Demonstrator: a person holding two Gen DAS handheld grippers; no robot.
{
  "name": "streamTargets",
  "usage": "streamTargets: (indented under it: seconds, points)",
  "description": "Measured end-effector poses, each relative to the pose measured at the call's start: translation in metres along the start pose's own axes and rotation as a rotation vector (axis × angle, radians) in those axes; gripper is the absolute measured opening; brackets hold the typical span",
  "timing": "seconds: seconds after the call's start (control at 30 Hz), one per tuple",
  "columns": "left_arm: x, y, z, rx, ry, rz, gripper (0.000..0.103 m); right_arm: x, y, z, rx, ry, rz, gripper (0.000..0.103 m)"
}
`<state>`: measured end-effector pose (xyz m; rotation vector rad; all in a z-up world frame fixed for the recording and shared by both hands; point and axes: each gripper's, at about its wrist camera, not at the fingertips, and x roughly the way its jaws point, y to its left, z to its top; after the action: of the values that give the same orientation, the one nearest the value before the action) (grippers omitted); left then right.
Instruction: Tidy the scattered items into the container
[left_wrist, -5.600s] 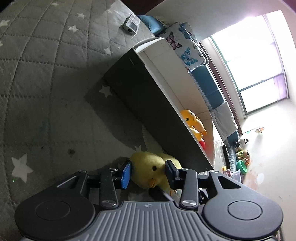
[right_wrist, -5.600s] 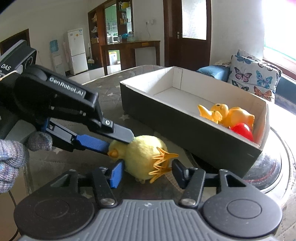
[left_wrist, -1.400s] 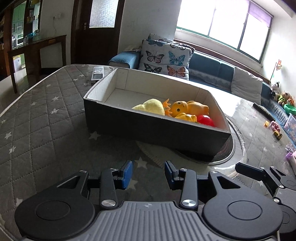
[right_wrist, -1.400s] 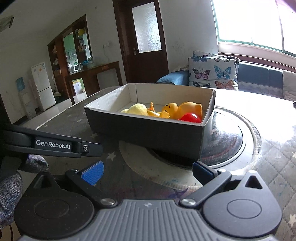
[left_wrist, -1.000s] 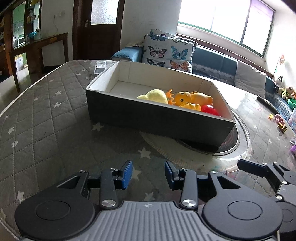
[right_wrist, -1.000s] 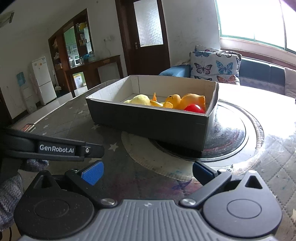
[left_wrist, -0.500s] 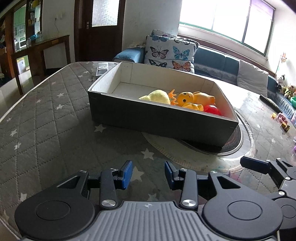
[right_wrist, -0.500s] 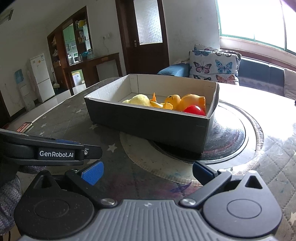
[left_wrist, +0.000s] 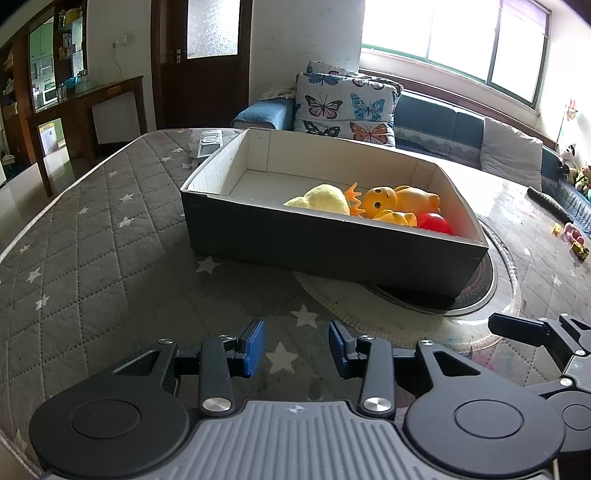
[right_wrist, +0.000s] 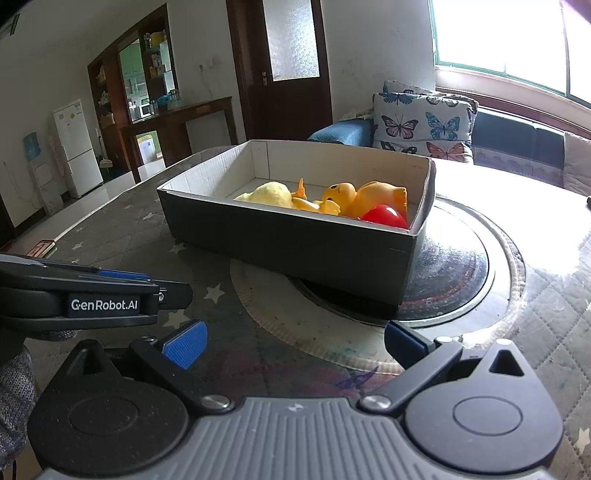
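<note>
- Container (left_wrist: 325, 243): dark box with white lining, sitting on the quilted table cover (left_wrist: 92, 258), partly over a round inset plate (right_wrist: 458, 273).
- Contents: plush chick (left_wrist: 325, 199), orange duck toy (left_wrist: 402, 199) and red ball (left_wrist: 432, 223) lie inside, toward its right end.
- Your left gripper (left_wrist: 295, 347) stands apart, nothing between its pads; your right gripper (right_wrist: 291, 341) is spread wide, also empty.
- Judgement: no scattered toy shows near the box; tidying looks finished. Next, check the table's far right edge for small items.
</note>
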<state>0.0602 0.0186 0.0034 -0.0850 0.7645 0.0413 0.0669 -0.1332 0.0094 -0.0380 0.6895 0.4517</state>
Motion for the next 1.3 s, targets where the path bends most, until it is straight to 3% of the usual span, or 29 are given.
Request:
streamTargets:
  seconds: [1.3]
  points:
    - [0.028,-0.003,0.028,0.056,0.002,0.019,0.041,0.033,-0.009,0.02,0.024,0.04,-0.019,0.103]
